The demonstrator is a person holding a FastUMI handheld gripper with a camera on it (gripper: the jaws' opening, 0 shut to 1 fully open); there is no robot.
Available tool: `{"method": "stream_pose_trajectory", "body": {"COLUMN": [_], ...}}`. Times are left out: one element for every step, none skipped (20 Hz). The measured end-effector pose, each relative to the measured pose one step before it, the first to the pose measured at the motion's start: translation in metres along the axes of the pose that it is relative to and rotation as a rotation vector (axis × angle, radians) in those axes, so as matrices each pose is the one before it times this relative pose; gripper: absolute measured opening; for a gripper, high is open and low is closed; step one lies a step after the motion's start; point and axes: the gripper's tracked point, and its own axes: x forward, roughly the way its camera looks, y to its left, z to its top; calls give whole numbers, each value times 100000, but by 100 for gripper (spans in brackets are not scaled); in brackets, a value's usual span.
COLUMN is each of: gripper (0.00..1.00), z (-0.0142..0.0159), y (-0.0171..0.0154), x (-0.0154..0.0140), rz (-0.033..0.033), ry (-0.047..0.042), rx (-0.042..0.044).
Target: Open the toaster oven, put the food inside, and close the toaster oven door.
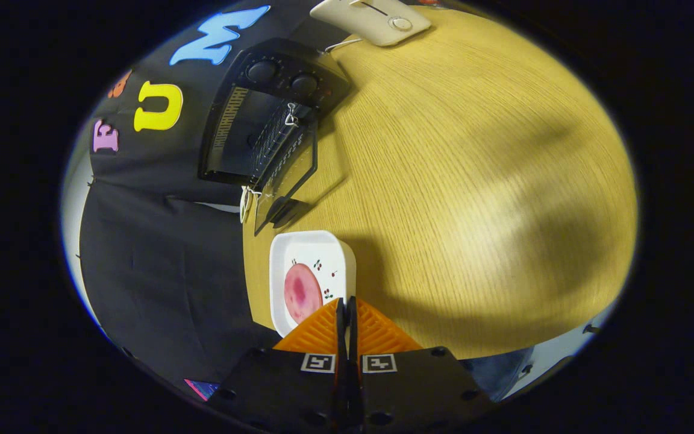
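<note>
A black toaster oven (244,129) stands on the wooden table (473,181) against the booth's wall, well beyond the fingers. Its glass door (290,172) hangs open, and a wire rack shows in the dark cavity. A square white plate (317,253) lies between the oven and the fingers, near the table's edge. On it rests a round pink slice of food (302,292). My gripper (346,304) is shut, fingers pressed together with nothing between them. Its tips hover over the plate's near corner, right beside the food slice.
A flat beige device (377,21) with a cable lies at the far end of the table, past the oven. Black cloth (160,259) hangs along the table's edge beside the plate. Broad bare wood stretches away on the other side.
</note>
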Motion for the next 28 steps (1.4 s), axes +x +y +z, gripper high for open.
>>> {"method": "stream_pose_trajectory", "body": {"gripper": [2, 3, 2, 2, 2, 2, 2, 3, 3, 2, 2, 2, 2, 2, 2, 2, 2, 2, 2, 2, 2, 2, 2, 2, 2, 2, 2, 3], "z": [71, 144, -174, -190, -292, -140, -286, -5, -90, 3, 26, 149, 145, 230, 273, 510, 382, 487, 336, 425, 241, 297, 293, 359, 353, 121, 161, 265], "y": [682, 789, 744, 679, 504, 433, 419, 453, 625, 515, 443, 585, 575, 729, 665, 539, 633, 494, 539, 470, 228, 192, 270, 303, 461, 388, 553, 343], "x": [121, 157, 245, 301, 242, 372, 224, 322, 385, 319, 210, 290, 336, 348, 327, 438, 489, 566, 602, 670, 766, 833, 841, 854, 785, 905, 880, 901], "rz": [925, 1337, 1457, 1081, 339, -84, -185, 85, 432, 118, 4, -82, 96, 554, 653, 240, 393, 81, 247, -55, -435, -1132, -719, -524, 174, 637, 791, 197], "ry": [-3500, -3167, -2304, -1955, -1531, -2092, -2430, -2550, -2773, -2463, -2123, -2237, -2159, -2093, -2252, -2881, -2707, -2355, -2265, -1743, -1792, -1560, -1761, -1311, -1672, -946, -1258, -1309], "rx": [1746, 1714, 1312, 871, 547, 433, 160, 734, 1668, 2368, 2198, 1713, 1243, 1103, 1072, 1270, 1420, 1667, 1964, 2024, 2035, 2012, 1954, 1889, 2469, 2503, 2076, 1886]}}
